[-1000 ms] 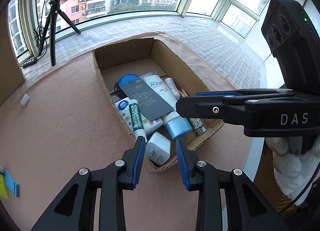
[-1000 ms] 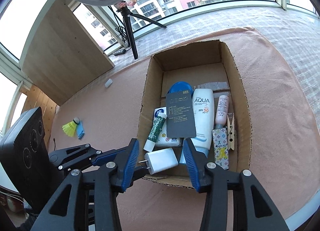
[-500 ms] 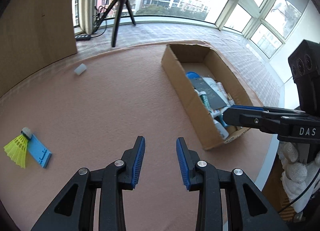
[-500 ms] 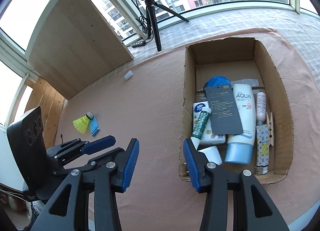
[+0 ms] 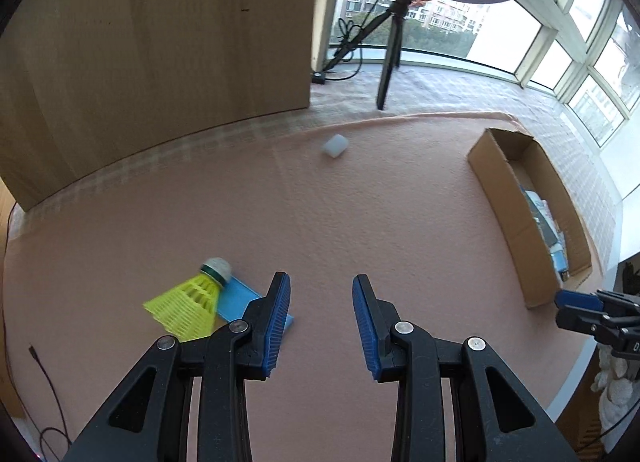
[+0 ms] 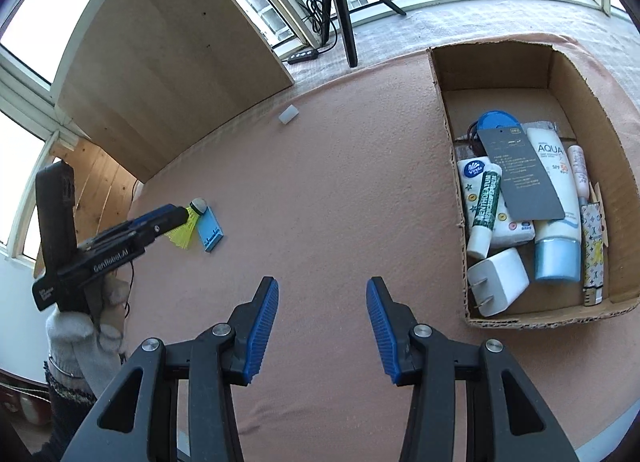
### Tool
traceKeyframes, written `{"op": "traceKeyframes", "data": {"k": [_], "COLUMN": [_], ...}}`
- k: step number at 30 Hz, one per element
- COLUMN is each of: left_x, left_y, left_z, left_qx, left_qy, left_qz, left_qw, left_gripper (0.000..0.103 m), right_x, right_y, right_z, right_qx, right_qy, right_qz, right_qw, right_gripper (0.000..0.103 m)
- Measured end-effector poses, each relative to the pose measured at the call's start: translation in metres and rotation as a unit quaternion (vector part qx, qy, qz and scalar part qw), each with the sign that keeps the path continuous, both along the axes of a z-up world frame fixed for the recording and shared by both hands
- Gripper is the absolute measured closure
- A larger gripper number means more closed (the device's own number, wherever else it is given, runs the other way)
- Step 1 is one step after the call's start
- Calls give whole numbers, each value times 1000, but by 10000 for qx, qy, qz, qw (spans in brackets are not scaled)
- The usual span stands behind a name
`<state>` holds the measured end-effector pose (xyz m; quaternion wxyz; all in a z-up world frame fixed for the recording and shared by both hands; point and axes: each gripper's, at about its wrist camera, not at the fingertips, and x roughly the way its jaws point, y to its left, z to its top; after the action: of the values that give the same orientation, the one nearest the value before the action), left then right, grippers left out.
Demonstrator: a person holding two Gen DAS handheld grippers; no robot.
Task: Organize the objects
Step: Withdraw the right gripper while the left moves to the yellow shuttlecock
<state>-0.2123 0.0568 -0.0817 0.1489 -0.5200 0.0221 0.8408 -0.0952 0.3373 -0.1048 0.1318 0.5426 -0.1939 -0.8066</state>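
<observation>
Shuttlecock point(image 5: 188, 296) lay beside our left gripper point(image 5: 320, 318); jaws spread and empty, we judged pinching its cork safest.

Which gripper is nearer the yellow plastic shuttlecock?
Left. The left gripper hovers right at the yellow plastic shuttlecock; the right gripper sits mid-mat, well away from it.
</observation>
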Motion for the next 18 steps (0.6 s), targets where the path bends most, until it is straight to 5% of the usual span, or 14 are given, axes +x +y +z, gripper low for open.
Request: {"op": "traceKeyframes", "data": {"k": [5, 18], "left_x": [-42, -90], "left_y": [-33, -53], "left_z": [-15, -67], "left_qx": [-425, -615], "left_qy": [-225, -954], "left_qz": [71, 48], "left_qw": [9988, 9935], "left_gripper": [68, 71], "right_x": [11, 35], "right_y": [-2, 10], "right_z": [-3, -6], "right_qx": [33, 38], "right_qy": [-66, -167], "right_qz": [-161, -800], "right_qw": [9998, 9966], "right_gripper": [61, 61]}}
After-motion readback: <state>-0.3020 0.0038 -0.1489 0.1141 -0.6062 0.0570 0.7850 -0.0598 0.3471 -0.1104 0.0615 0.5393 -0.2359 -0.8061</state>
